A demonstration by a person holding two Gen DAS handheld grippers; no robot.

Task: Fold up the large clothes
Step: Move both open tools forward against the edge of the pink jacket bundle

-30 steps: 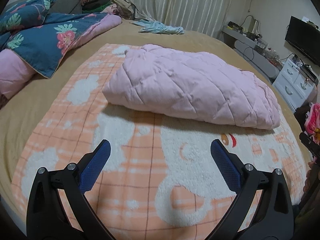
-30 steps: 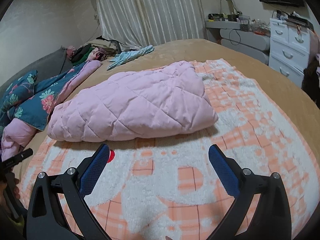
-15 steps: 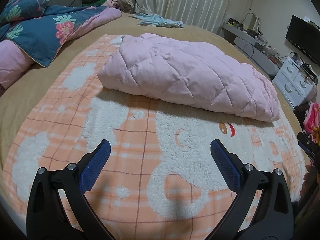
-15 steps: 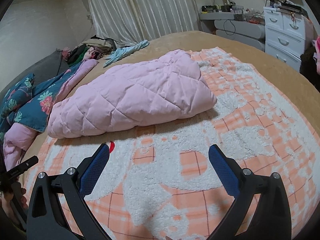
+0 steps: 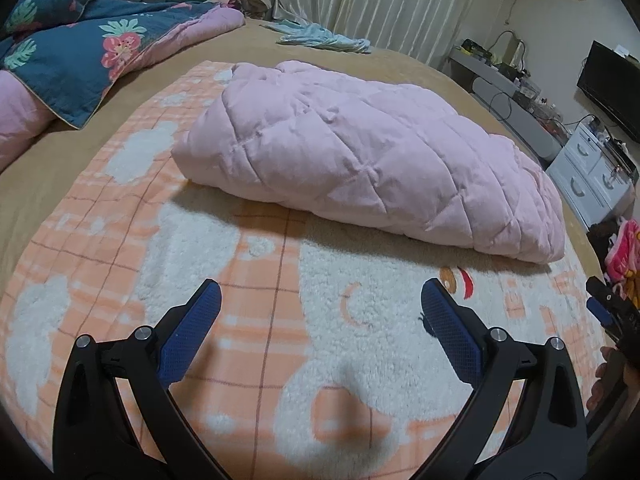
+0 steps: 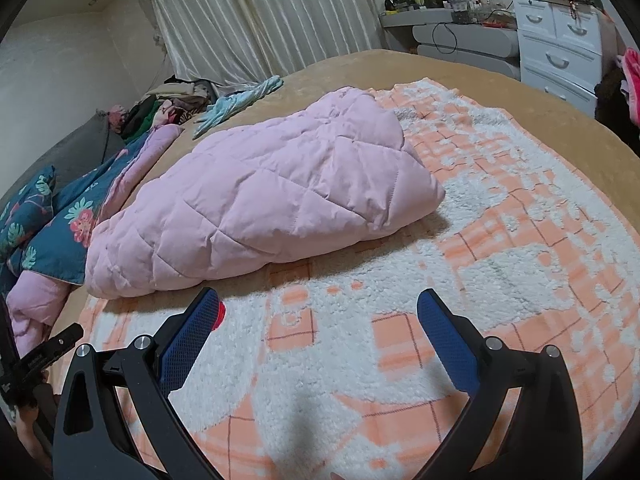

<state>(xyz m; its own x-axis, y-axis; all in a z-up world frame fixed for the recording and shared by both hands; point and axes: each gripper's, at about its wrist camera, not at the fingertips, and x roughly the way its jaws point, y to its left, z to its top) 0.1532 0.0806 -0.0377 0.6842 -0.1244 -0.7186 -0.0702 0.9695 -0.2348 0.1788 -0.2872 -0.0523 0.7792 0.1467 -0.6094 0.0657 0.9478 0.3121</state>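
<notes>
A pink quilted padded garment point(image 5: 360, 160) lies folded into a thick bundle on an orange-and-white fleece blanket point(image 5: 280, 320) spread over the bed. In the right wrist view the same pink garment point(image 6: 272, 200) lies across the middle, above the blanket point(image 6: 500, 260). My left gripper point(image 5: 320, 300) hovers open over the blanket, short of the bundle's near edge, with nothing between its blue pads. My right gripper point(image 6: 318, 308) is also open and empty, just in front of the bundle. The tip of the right gripper shows at the right edge of the left wrist view point(image 5: 612, 312).
A blue floral quilt with pink lining point(image 5: 80, 56) is heaped at the left. A light blue cloth point(image 5: 320, 38) and a clothes pile point(image 6: 176, 100) lie near the curtains. White drawers point(image 6: 560, 40) and a TV point(image 5: 608, 84) stand beyond the tan bed point(image 5: 48, 168).
Both grippers have shifted over the blanket, and the pink bundle now appears slightly larger and lower in each view. Both stay open and the garment has not moved.
</notes>
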